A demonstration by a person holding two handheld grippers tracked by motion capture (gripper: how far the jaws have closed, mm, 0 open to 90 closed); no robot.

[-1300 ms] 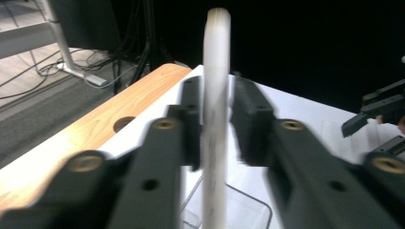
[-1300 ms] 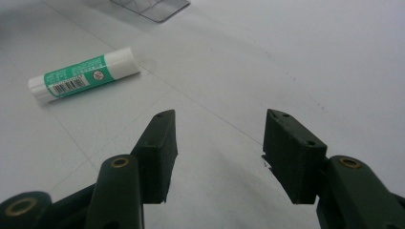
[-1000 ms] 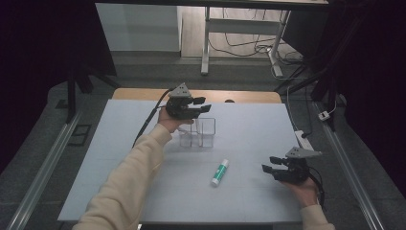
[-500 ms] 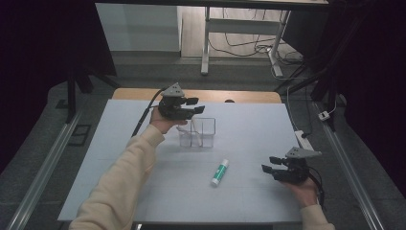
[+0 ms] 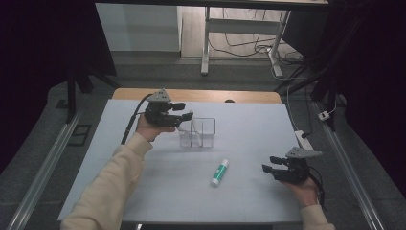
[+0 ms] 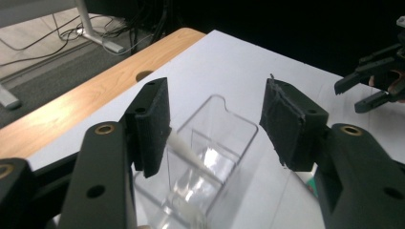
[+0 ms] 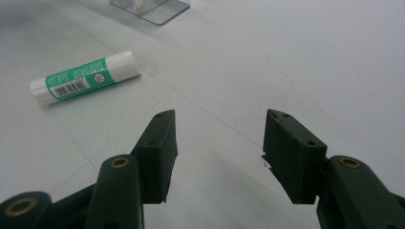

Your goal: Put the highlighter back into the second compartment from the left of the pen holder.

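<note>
Left gripper [image 5: 184,115] hovers over the clear divided holder [image 5: 197,132], jaws just been opening, now wide, nothing pinched. Its own view shows a white stick [image 6: 184,149] leaning inside the holder; from high up that's a blur. Right gripper [image 5: 269,169] sits wide and empty near the table's right edge [image 5: 293,158]. Green-and-white glue stick [image 5: 219,172] lies flat between them, open tabletop all around.
</note>
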